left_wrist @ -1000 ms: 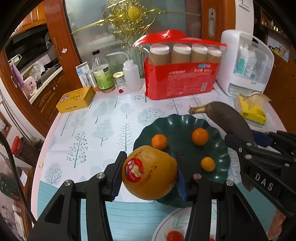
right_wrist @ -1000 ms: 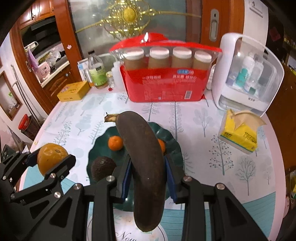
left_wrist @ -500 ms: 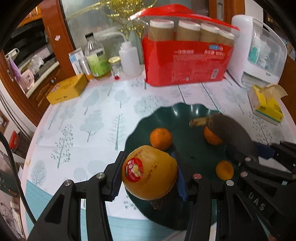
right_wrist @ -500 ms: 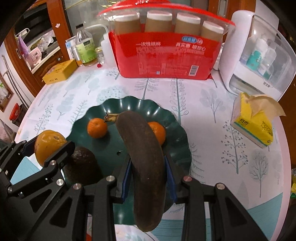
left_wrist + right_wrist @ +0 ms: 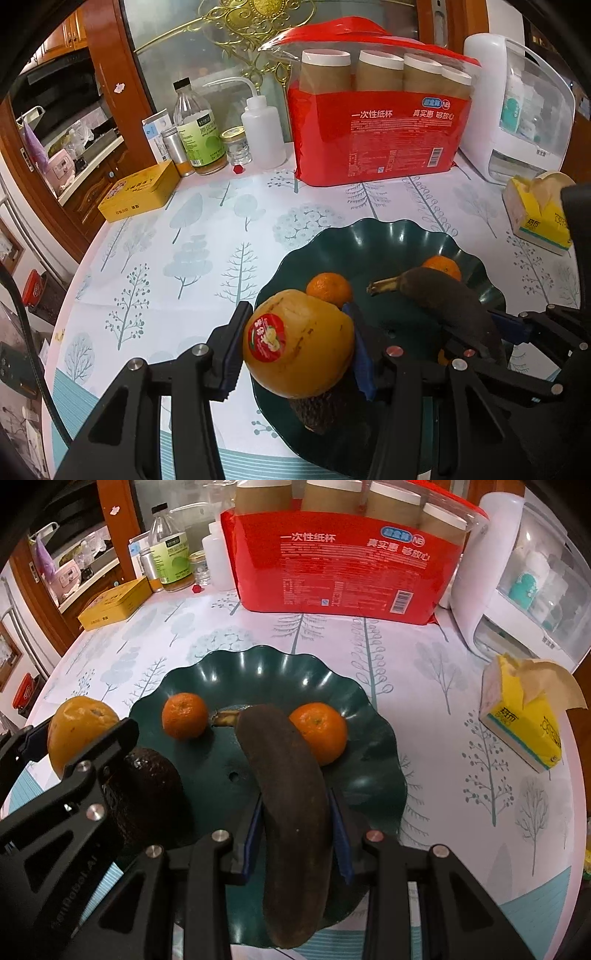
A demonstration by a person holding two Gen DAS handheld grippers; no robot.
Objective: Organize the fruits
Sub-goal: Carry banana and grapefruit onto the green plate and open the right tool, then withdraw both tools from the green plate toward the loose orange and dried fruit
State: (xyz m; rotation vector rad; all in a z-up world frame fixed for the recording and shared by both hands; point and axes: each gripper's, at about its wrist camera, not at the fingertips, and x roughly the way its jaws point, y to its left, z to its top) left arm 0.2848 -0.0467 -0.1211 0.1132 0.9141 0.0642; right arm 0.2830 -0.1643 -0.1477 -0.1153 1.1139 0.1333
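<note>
Over the near edge of the dark green wavy-rimmed plate [image 5: 373,716], the left gripper [image 5: 293,349] pinched a big round yellow-orange fruit with a red sticker [image 5: 299,343] between its 2 black fingers. That fruit hung just above a dark bumpy avocado [image 5: 155,786], which lay inside the plate at its left side. From the left wrist view it was hard to tell if the 2 fruits touched.

Beside it, the right gripper [image 5: 295,830] was pressed onto a long, very dark brown banana [image 5: 291,775]. Blue pads sat against both sides of the banana. Its stem end pointed into the plate, and its far half lay low over the middle of the plate, just beside 1 small orange mandarin [image 5: 319,733] on the right. Another small mandarin [image 5: 184,720] sat to the left of the stem, a little apart from it.

At the back of the white tablecloth with pale tree prints [image 5: 207,236] stood a red pack of paper cups [image 5: 376,110], a white squeeze bottle [image 5: 262,133], a glass bottle with a green label [image 5: 195,129] and a flat yellow tin [image 5: 140,192]. A yellow tissue box [image 5: 524,716] rested on the right, well apart from the plate, near a white plastic cabinet [image 5: 517,568].
</note>
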